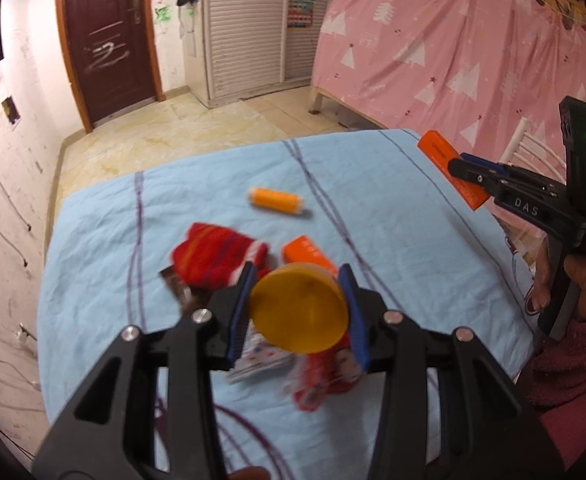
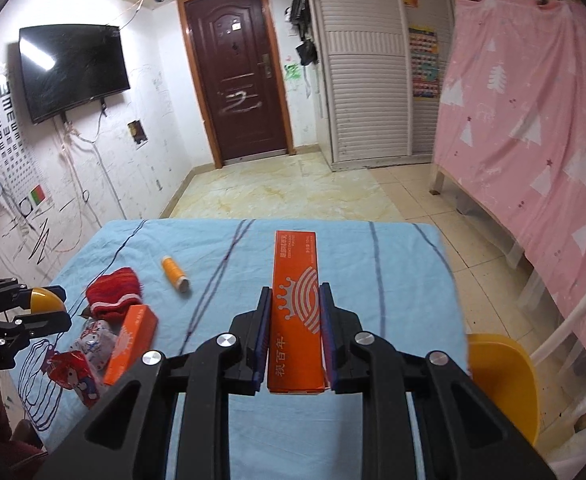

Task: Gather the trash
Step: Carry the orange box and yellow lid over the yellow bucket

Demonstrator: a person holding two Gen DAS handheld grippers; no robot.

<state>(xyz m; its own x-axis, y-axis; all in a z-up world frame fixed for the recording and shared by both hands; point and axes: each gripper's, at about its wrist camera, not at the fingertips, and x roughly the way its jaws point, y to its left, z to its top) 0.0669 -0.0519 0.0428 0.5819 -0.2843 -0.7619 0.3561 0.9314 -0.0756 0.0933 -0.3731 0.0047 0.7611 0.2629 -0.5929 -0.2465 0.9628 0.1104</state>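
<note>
My left gripper point(image 1: 299, 280) is shut on a round yellow lid-like object point(image 1: 299, 312), held above the blue-clothed table point(image 1: 393, 208); it also shows at the left in the right wrist view point(image 2: 43, 300). My right gripper point(image 2: 295, 296) is shut on a long orange box point(image 2: 295, 312), held above the table's right side; it also shows in the left wrist view point(image 1: 453, 172). On the cloth lie a second orange box point(image 2: 131, 344), red and white wrappers point(image 2: 81, 364), a red cloth point(image 2: 113, 292) and an orange thread spool point(image 2: 175, 272).
A yellow chair point(image 2: 505, 380) stands at the table's right edge. A pink-sheeted bed frame point(image 2: 533, 160) is to the right. Tiled floor point(image 2: 293, 188), a brown door point(image 2: 237, 80) and a white wardrobe point(image 2: 365, 80) lie beyond.
</note>
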